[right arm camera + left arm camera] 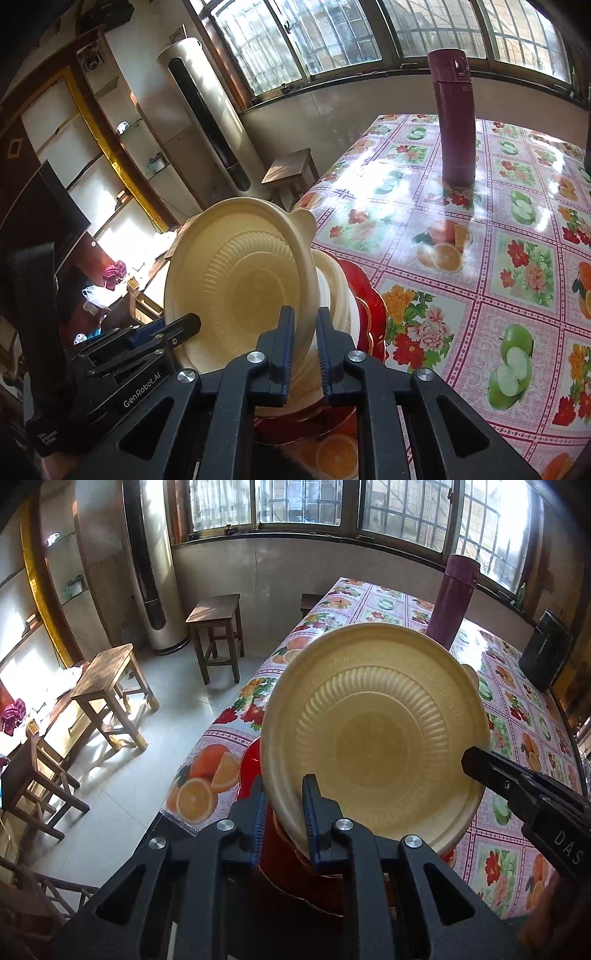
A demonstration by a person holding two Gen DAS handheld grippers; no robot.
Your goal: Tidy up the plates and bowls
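Both tools are holding the same cream bowl. The left tool has its two blue-padded fingers pressed on the bowl's rim, one on each side. The right tool pinches the rim at another spot in the same way. In the left wrist view, the right tool's black finger touches the bowl's edge on the far right.

The bowl is tipped up on its side, so its ridged bottom faces both cameras. It is lifted above a red plate that lies on the desk near its front corner. More cream bowls sit stacked on the red plate, just behind the held one.

The desk has a shiny cloth with fruit and flower pictures. A tall dark red flask stands upright farther back on it, well apart from the plate. A black thing stands at the far right edge of the desk.

Wooden stools stand on the floor beside the desk, and a tall white air cooler stands by the windows.
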